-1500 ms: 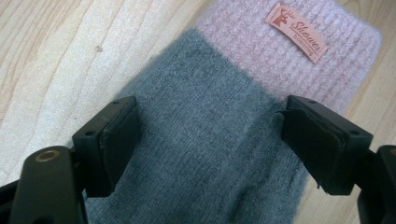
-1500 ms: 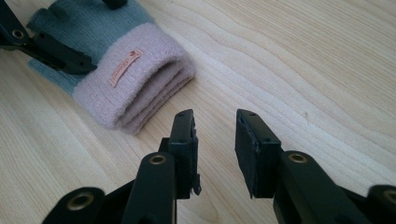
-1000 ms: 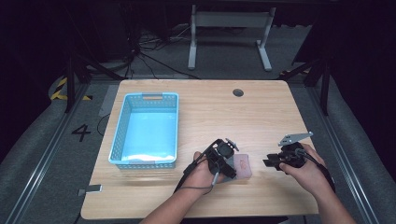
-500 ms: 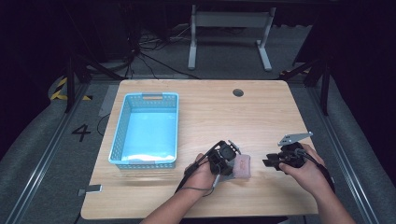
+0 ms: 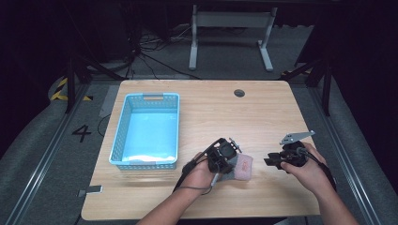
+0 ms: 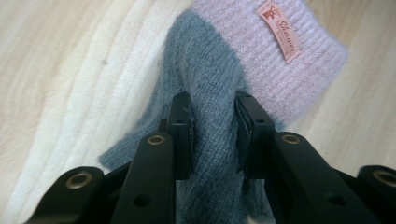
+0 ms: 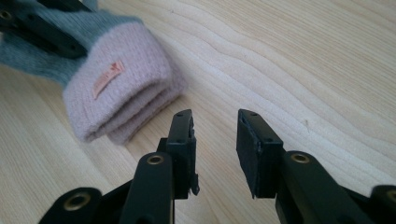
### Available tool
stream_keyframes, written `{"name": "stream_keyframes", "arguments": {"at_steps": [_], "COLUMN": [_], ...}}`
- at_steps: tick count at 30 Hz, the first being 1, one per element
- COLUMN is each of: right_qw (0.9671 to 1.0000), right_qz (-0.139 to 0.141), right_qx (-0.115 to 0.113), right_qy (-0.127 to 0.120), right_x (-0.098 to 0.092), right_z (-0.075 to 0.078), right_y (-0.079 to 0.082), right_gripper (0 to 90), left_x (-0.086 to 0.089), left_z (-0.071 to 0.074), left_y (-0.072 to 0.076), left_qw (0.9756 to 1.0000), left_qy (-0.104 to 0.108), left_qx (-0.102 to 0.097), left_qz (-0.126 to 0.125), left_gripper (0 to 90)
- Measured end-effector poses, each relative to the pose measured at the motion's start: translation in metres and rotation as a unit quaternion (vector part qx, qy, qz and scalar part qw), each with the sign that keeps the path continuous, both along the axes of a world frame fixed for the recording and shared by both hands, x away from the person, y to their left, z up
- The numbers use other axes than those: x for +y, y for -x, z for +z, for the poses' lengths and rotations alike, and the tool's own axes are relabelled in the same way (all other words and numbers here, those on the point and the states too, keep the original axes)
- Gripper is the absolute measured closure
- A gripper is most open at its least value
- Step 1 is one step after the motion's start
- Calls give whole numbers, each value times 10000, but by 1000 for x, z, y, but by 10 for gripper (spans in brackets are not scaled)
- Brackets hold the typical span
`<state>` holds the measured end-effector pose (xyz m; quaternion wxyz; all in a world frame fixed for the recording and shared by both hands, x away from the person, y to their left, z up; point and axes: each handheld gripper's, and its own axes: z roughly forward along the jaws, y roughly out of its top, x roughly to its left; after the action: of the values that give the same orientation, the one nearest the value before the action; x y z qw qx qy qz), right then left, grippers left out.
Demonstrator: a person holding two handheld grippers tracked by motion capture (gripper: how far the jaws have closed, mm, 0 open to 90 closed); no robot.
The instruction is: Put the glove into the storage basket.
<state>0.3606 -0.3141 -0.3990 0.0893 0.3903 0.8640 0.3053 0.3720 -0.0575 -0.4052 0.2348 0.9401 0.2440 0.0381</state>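
Two tools flank a folded grey-and-pink knitted sock point(image 6: 243, 70) on the wooden tabletop point(image 5: 263, 117). Left tool point(image 6: 212, 126) — clenched on its grey part. Right tool point(image 7: 215, 135) — released, jaws parted just beside its pink cuff.

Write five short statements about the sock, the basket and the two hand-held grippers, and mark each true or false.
1. The left hand-held gripper is closed on the grey part of the sock. True.
2. The sock lies inside the blue basket. False: it lies on the table, right of the basket.
3. The right hand-held gripper holds the sock's pink cuff. False: its jaws are open, with nothing between them.
4. The cuff carries a small label. True.
5. The basket sits at the table's right edge. False: it sits on the left.
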Motion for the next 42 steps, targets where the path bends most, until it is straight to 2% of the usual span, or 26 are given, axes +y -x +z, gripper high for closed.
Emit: {"name": "stream_keyframes", "arguments": {"at_steps": [2, 3, 4, 7, 15, 22, 28, 35, 42], "right_qw": [10000, 10000, 10000, 10000, 9999, 9997, 9997, 9998, 9997], "right_qz": [8, 21, 19, 62, 163, 231, 212, 192, 201], "right_qx": [5, 3, 2, -10, 29, 46, 77, 99, 111], "right_qy": [-9, -14, -21, -25, -24, -6, 2, 13, 7], "right_x": [1, 1, 2, 4, 10, 15, 15, 15, 16], "right_z": [1, 1, 2, 2, 2, 0, -2, -4, -3], "right_y": [-1, -2, -3, -4, -11, -14, -13, -12, -11], "right_gripper": [675, 674, 675, 675, 675, 675, 674, 673, 671], "left_x": [7, 7, 13, 18, 38, 50, 70, 88, 109], "left_z": [11, 11, 18, 24, 52, 64, 79, 86, 96], "left_y": [1, 1, 2, 3, 9, 8, 2, -2, -3], "left_qw": [9999, 9999, 9998, 9997, 9991, 9984, 9973, 9964, 9951], "left_qy": [107, 107, 171, 205, 269, 355, 427, 416, 490], "left_qx": [-49, -49, -90, -122, -303, -370, -523, -615, -690], "left_qz": [22, 22, 23, 69, 121, 219, 303, 403, 519], "left_gripper": [710, 710, 709, 709, 709, 708, 708, 708, 708]}}
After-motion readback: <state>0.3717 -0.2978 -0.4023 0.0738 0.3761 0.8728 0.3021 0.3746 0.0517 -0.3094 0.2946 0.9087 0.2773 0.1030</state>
